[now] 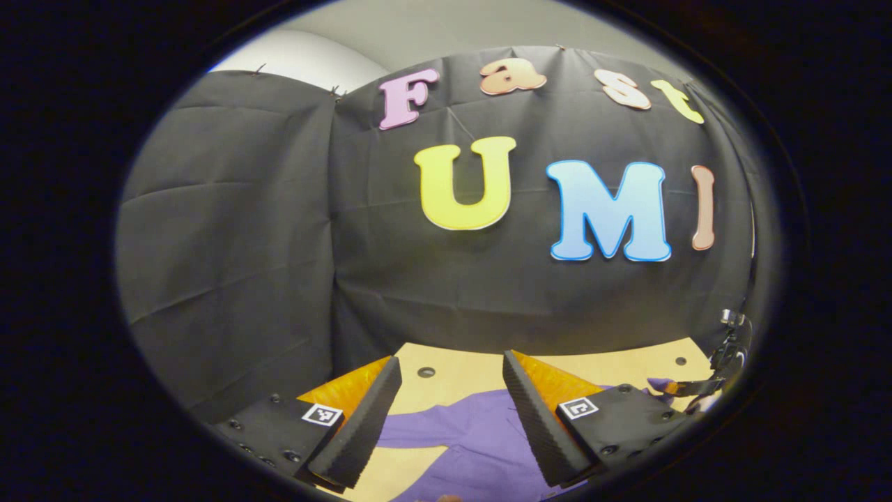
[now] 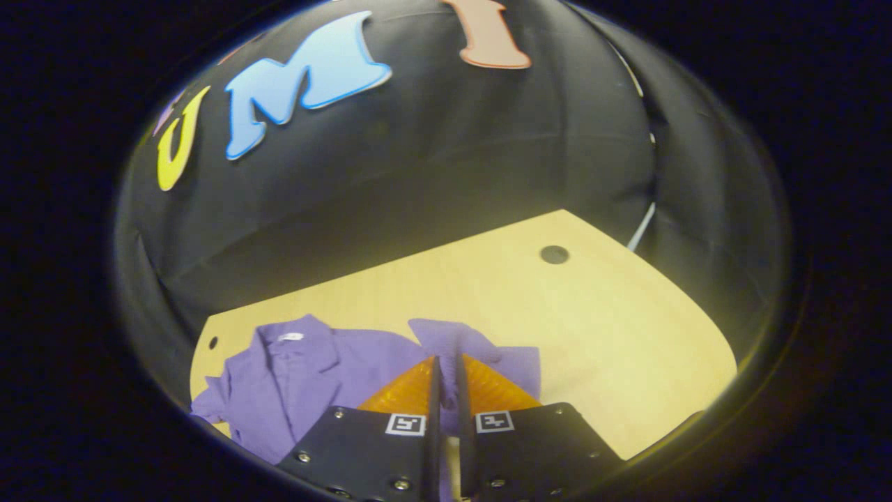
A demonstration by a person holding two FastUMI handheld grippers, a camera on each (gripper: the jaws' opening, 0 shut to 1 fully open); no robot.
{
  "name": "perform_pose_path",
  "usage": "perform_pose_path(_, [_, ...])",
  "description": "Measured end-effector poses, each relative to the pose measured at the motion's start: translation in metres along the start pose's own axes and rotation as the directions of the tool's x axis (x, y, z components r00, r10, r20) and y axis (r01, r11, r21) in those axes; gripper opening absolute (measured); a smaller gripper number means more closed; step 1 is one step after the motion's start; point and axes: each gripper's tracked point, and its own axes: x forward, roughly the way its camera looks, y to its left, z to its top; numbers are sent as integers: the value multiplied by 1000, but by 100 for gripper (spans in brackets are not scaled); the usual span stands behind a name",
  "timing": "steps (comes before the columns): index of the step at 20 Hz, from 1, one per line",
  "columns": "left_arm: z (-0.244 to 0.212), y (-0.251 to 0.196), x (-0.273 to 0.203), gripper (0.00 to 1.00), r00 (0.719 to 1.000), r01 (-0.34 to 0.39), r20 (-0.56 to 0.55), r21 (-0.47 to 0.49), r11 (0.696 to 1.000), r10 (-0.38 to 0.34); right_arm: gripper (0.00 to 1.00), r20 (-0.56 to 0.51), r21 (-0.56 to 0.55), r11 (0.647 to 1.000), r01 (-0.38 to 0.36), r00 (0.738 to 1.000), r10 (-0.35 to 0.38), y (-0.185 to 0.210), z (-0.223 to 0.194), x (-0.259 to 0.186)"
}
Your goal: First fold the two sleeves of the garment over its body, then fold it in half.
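Garment (image 1: pixel 481 436), purple, lies flat on the light wooden bench (image 1: pixel 460 380) in the left gripper view, one sleeve (image 1: pixel 411 432) stretched out to the left. Left hand-held gripper (image 1: pixel 453 418): fingers spread wide above the cloth, touching nothing. Right hand-held gripper (image 1: pixel 697 385) shows at the far right edge, beside a purple fold.

Right gripper view: garment (image 2: pixel 306 376) spread at the near left of the bench (image 2: pixel 557 321), collar toward the wall. Right hand-held gripper (image 2: pixel 446 380): fingers pressed nearly together, pinching the sleeve (image 2: pixel 453 341), which rises between them.
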Motion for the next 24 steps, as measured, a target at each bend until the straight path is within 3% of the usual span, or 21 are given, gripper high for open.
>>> perform_pose_path(7, [-7, 107, -10, 100, 994, -107, 0, 30, 994, 107, 12, -25, -62, 978, -201, 980, 200, 167, -17, -2])
perform_pose_path(14, [-20, 216, -23, 100, 977, -213, -10, 25, 977, 214, 11, -104, -135, 929, -344, 938, 332, 301, -67, -25])
perform_pose_path(22, [-50, 310, -40, 100, 951, -304, -54, 15, 953, 304, 11, -181, -206, 879, -429, 900, 397, 388, -124, -46])
perform_pose_path(23, [-58, 315, -39, 93, 951, -301, -63, 17, 954, 301, 11, -185, -217, 874, -434, 898, 400, 392, -127, -49])
perform_pose_path(24, [-65, 319, -35, 100, 952, -296, -73, 20, 955, 296, 11, -188, -224, 870, -440, 895, 405, 396, -132, -54])
